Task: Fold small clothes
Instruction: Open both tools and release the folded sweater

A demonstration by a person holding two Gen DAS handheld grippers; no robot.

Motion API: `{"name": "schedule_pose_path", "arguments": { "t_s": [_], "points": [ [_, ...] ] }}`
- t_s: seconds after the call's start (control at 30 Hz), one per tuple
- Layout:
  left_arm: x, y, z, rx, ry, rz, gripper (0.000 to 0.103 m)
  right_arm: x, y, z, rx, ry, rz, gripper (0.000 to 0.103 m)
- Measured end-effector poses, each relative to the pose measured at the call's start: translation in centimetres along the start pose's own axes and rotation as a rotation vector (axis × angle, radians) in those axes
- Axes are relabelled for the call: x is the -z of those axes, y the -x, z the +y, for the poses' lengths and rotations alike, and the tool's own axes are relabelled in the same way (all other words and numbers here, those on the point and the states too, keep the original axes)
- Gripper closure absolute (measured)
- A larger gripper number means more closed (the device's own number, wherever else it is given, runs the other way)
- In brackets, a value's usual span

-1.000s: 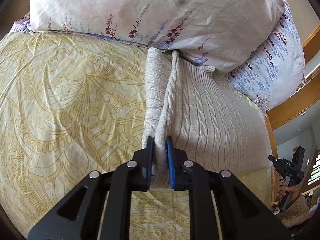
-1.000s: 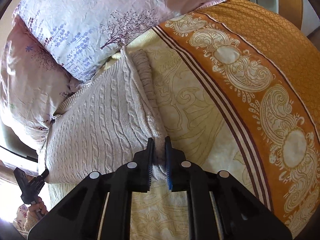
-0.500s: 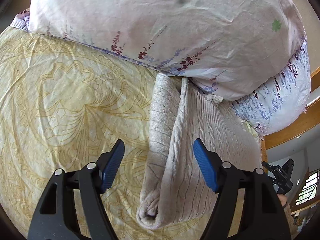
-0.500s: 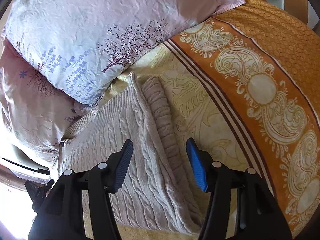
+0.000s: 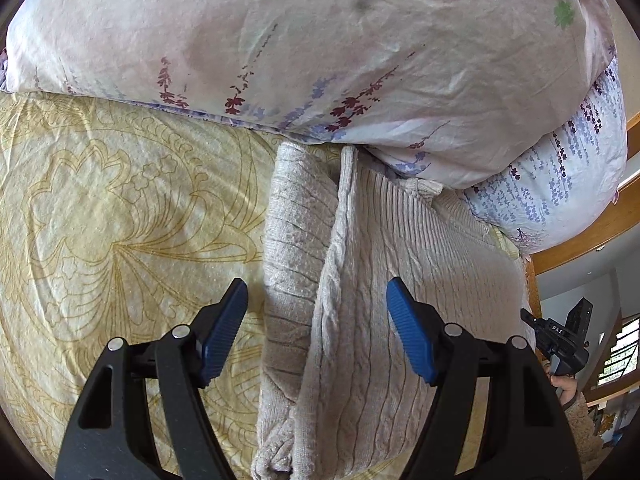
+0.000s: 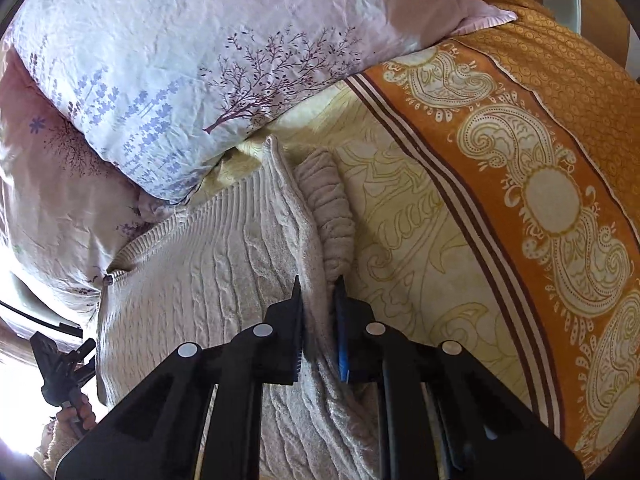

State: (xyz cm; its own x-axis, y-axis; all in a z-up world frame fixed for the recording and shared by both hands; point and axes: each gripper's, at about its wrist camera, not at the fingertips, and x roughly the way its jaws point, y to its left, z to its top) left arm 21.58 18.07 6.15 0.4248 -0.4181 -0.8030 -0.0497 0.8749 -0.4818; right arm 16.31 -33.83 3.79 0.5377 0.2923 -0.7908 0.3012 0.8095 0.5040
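A beige cable-knit sweater (image 5: pixel 400 248) lies flat on the bed, its far end against the pillows. Along its left edge a sleeve (image 5: pixel 292 240) is folded lengthwise. My left gripper (image 5: pixel 316 286) is open above that edge, its blue pads either side of the fold and not touching it. In the right wrist view the sweater (image 6: pixel 208 264) has its other sleeve (image 6: pixel 328 208) bunched along the right edge. My right gripper (image 6: pixel 318 284) is closing, and its pads pinch the sweater's raised right-hand fold.
Two floral pillows (image 5: pixel 320 60) (image 6: pixel 200 60) crowd the sweater's far end. A yellow patterned sheet (image 5: pixel 120 220) spreads to the left, with an orange paisley border (image 6: pixel 540 200) on the right. A hand holds a black device (image 5: pixel 560 340) (image 6: pixel 60 368) at the bed's side. The wooden bed frame (image 5: pixel 600 232) rims the bed.
The left gripper let go of the sweater's left fold and stays open, now nearer the pillows. The right gripper opened, moved along the right edge, and closed on the fold again.
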Motion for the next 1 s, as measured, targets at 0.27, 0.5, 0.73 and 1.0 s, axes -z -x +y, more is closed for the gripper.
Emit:
{"name": "schedule_pose_path", "arguments": {
  "t_s": [0.27,0.5,0.73,1.0],
  "points": [
    [-0.1,-0.1,0.3,0.034,0.017,-0.003,0.032,-0.7,1.6,4.6,0.357,0.199,-0.101,0.046],
    [-0.4,-0.1,0.7,0.067,0.036,0.003,0.033,2.7,0.1,13.6,0.239,0.513,-0.087,0.025],
    [-0.2,-0.2,1.0,0.112,0.07,0.01,0.036,5.5,-4.0,18.0,0.194,0.609,-0.002,0.025],
    [0.0,-0.2,1.9,0.157,0.129,0.02,0.058,6.8,-4.8,18.0,0.214,0.621,0.011,0.017]
  ]
}}
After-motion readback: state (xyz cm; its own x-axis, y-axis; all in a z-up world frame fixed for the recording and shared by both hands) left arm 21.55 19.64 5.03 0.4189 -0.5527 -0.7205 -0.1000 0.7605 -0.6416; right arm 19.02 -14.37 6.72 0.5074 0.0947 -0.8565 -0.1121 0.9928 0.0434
